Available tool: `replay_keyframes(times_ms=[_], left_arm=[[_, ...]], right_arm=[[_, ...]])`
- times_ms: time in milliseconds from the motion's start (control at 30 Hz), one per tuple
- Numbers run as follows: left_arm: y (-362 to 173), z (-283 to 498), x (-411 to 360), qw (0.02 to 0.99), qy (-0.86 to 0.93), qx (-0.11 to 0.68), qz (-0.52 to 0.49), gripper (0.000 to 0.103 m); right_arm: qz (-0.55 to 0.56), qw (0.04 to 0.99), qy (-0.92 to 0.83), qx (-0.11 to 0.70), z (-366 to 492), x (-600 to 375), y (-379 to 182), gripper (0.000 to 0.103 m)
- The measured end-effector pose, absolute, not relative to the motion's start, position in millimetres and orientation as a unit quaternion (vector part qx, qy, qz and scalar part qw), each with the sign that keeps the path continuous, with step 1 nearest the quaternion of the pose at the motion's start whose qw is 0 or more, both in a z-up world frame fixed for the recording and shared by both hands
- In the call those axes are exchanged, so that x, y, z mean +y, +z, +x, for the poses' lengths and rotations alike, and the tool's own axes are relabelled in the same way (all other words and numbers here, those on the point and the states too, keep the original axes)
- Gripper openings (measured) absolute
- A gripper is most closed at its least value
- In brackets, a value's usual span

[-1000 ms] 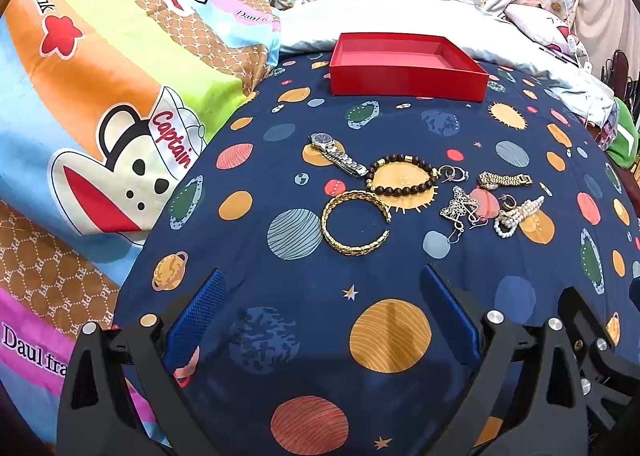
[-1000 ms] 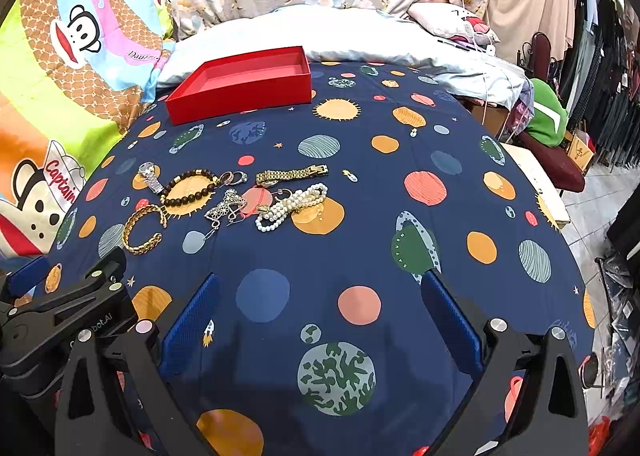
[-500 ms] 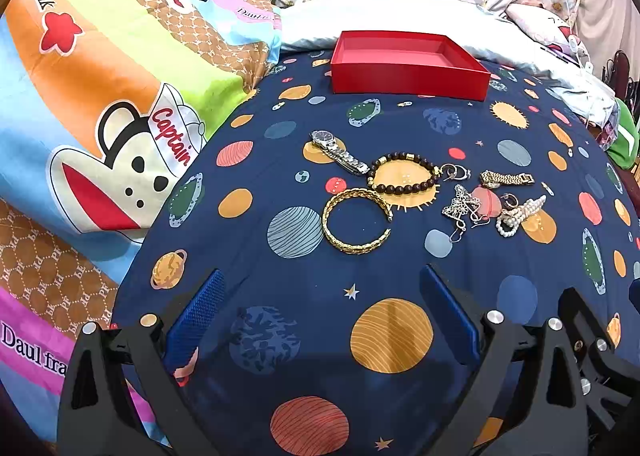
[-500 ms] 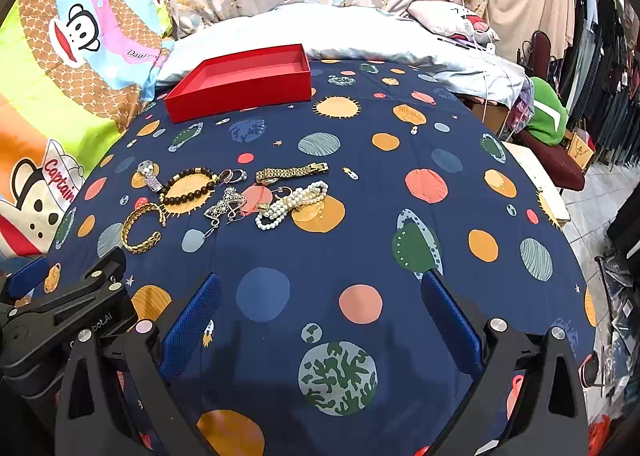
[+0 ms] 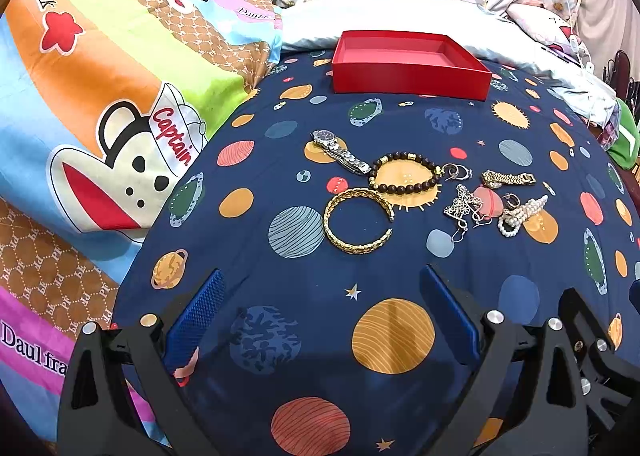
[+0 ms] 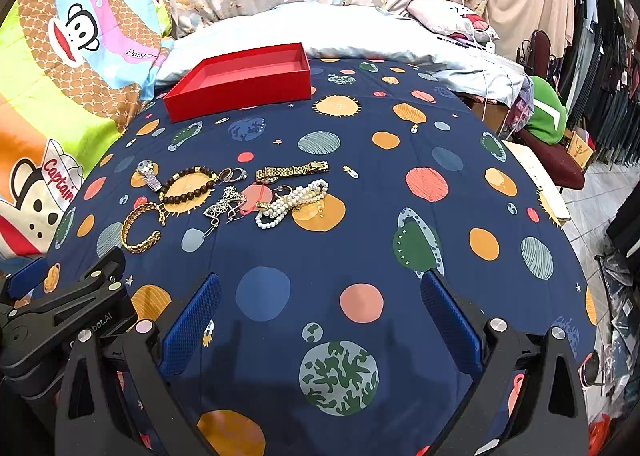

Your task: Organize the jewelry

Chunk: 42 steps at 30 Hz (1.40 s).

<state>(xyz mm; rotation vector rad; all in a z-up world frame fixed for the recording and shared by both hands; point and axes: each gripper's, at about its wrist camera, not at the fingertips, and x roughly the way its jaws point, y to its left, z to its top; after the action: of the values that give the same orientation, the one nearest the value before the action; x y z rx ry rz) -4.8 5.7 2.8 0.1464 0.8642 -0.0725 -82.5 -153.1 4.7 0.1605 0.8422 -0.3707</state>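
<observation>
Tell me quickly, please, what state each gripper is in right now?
Left gripper: open, holding nothing, above the navy planet-print bedspread.
Right gripper: open, holding nothing.

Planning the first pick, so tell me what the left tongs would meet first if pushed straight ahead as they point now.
Probably the gold bangle: it lies almost centred ahead of the open left tongs, with only bare planet-print cover between. Beyond it lie the dark bead bracelet and the red box. Depth is uncertain in this fisheye view.

We read "Captain" on the monkey's cap on the striped blanket (image 5: 120, 56); "Daul fra…" on its pink band; "SATURN" on a green planet of the navy sheet (image 6: 416, 244); "…bot.AI" on the left claw (image 6: 72, 316).
</observation>
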Motion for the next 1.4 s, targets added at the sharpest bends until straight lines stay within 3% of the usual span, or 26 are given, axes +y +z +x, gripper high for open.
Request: replay_keyframes(times_ms=[1400], left_arm=[[-21.3, 19.1, 17.9, 0.896, -0.052, 0.438, 0.040, 0.095]], right_arm=[[0.098, 0.881, -0.177, 0.428, -66.4, -170.5, -15.3, 0.098]])
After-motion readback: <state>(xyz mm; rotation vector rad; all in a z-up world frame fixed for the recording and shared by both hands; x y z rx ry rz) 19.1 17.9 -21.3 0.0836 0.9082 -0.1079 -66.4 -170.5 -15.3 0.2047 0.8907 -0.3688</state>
